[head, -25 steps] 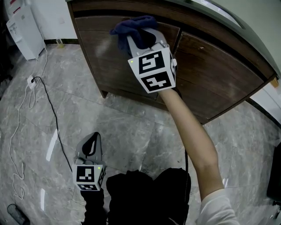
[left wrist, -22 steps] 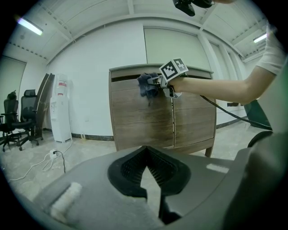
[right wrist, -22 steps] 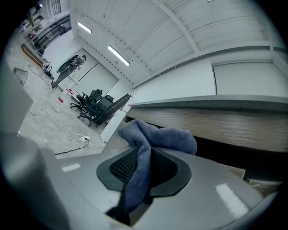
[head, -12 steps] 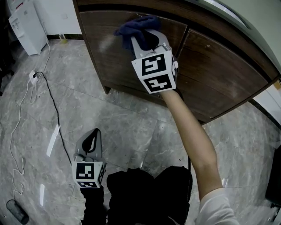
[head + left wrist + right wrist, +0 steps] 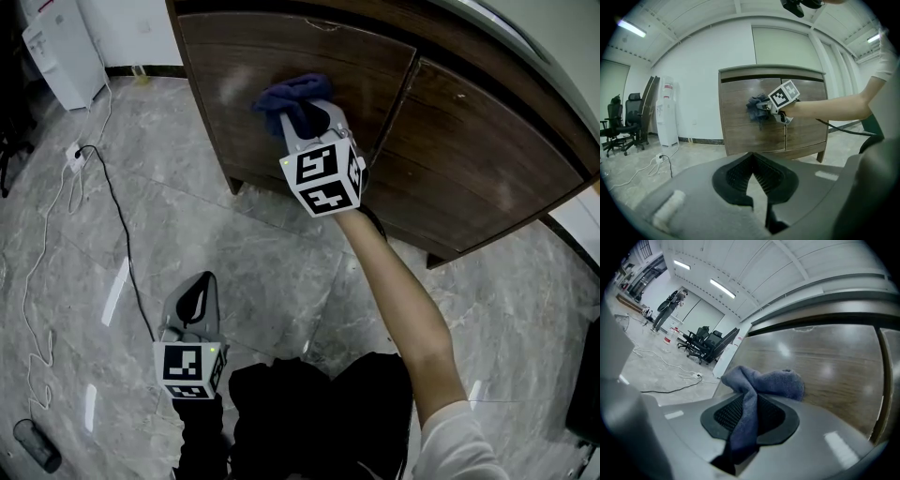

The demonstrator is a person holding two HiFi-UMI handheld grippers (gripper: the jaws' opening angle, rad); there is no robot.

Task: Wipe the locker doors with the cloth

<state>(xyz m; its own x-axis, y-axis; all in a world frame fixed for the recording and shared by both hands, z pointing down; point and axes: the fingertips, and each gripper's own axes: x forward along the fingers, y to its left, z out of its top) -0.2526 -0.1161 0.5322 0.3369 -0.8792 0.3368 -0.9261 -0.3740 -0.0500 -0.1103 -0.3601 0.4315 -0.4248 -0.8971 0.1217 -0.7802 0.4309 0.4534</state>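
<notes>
A dark blue cloth (image 5: 292, 96) is pressed against the left door (image 5: 234, 56) of a brown wooden locker, with my right gripper (image 5: 305, 114) shut on it. In the right gripper view the cloth (image 5: 765, 380) runs between the jaws and bunches against the wood grain (image 5: 825, 366). The right door (image 5: 469, 141) lies beyond a vertical seam. My left gripper (image 5: 195, 302) hangs low over the marble floor, well short of the locker, jaws together and empty. From the left gripper view I see the locker (image 5: 738, 131), the cloth (image 5: 755, 106) and the outstretched arm.
A white appliance (image 5: 56, 47) stands left of the locker. A black cable (image 5: 114, 230) and a white cord with a plug block (image 5: 71, 161) trail over the floor. A dark cylinder (image 5: 36, 446) lies at bottom left. Office chairs (image 5: 622, 126) stand far left.
My right gripper has slid the cloth down the left door, from near its top edge to about mid-height. The left gripper has stayed put.
</notes>
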